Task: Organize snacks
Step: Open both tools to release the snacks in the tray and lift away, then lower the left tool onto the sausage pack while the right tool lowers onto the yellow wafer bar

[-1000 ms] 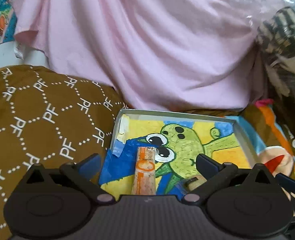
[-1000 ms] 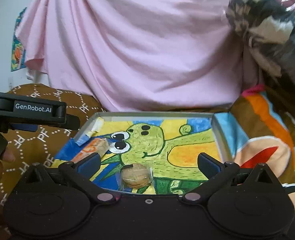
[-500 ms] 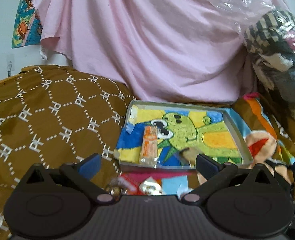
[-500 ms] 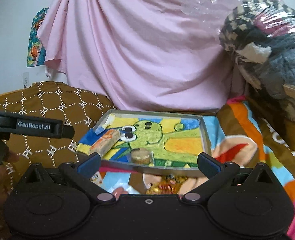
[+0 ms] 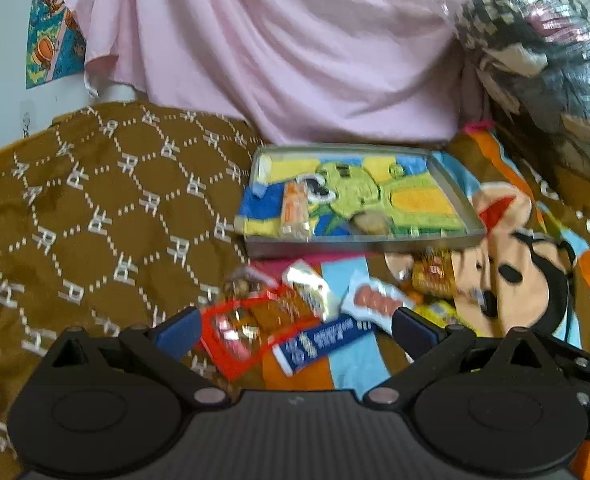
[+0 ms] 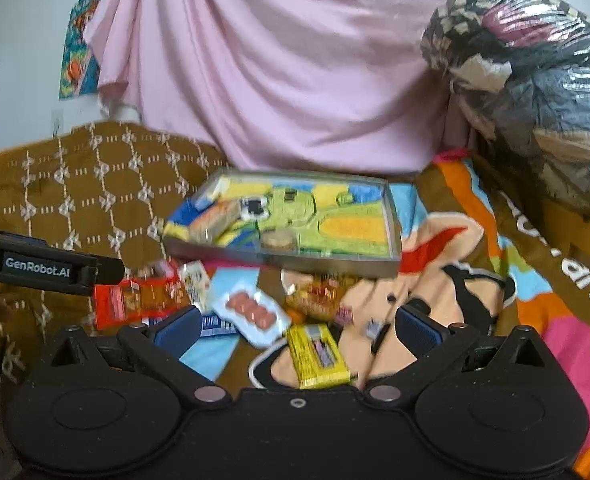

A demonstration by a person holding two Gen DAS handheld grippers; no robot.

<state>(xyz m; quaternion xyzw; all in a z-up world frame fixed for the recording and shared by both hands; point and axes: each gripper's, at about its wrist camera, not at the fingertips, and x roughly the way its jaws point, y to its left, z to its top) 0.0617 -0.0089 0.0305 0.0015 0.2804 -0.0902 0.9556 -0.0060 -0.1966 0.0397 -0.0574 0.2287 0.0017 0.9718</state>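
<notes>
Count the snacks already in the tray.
2. An orange packet lies at the left end of the tray; a round wrapped biscuit sits near the front wall, about midway. The front wall may hide something small behind it.

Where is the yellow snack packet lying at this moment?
In the right wrist view, the yellow snack packet lies on the cartoon blanket, low between the open right gripper fingers, right of the white packet.

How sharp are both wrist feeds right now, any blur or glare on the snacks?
Left wrist: packets below the tray are smeared, the red packet glints. Right wrist: similar smear, yellow packet unreadable; fisheye bends both edges; lit plastic bag glares.
</notes>
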